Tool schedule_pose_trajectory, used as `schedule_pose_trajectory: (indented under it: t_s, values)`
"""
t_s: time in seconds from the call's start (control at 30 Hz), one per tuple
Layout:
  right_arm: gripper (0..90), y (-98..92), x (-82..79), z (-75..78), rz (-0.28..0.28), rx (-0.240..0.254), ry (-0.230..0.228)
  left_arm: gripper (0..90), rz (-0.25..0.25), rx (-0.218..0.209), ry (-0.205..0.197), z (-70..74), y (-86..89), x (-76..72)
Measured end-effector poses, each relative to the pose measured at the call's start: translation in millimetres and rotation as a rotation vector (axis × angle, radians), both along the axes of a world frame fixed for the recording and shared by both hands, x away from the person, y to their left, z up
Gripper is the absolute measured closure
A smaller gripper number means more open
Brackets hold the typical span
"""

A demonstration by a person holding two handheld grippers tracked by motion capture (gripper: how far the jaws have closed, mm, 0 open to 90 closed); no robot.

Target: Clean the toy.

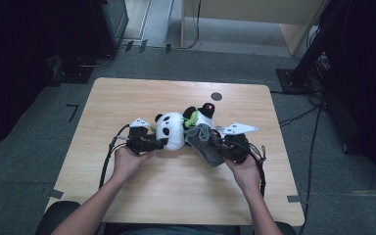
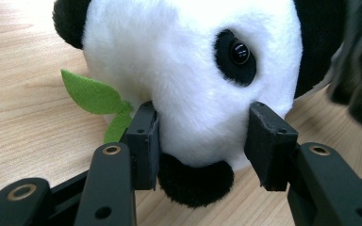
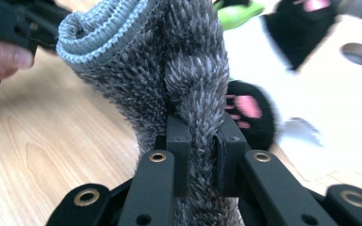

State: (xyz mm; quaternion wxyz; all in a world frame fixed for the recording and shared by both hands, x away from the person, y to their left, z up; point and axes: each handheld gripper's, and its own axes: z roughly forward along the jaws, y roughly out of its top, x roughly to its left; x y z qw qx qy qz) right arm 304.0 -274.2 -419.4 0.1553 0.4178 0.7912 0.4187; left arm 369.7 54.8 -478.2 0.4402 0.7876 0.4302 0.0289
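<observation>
Pale wooden table point(image 1: 127, 98) on grey carpet holds a plush panda point(image 1: 172, 128) lying near its middle. Left gripper point(image 2: 202, 146) clamps the panda's white muzzle between its pads, while right gripper point(image 3: 202, 141) pinches a fuzzy grey sock point(image 3: 169, 70) just beside the panda's paws.

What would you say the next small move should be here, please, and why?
Probably carry the grey fuzzy sock toward the panda plush, opening first. The left tongs pinch the panda's head and hold it on the table, while the right tongs are clamped on the sock just beside it.
</observation>
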Motion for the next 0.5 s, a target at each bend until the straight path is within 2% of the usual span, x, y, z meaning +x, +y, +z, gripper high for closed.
schedule_pose_trajectory:
  t_s: [0.03, 0.13, 0.5]
  values:
    - [80.3, -8.6, 0.2, 3.1, -0.015, 0.024, 0.003, 51.2, 0.001, -0.001, 0.0, 0.0, -0.1, 0.0]
    - [80.2, -15.0, 0.3, 4.8, -0.032, 0.038, 0.006, 51.2, -0.001, 0.002, -0.001, 0.1, -0.3, -0.3]
    - [80.2, -46.1, 4.8, 9.6, -0.118, 0.061, 0.01, 51.1, -0.01, 0.003, -0.009, -0.6, 0.4, -0.7]
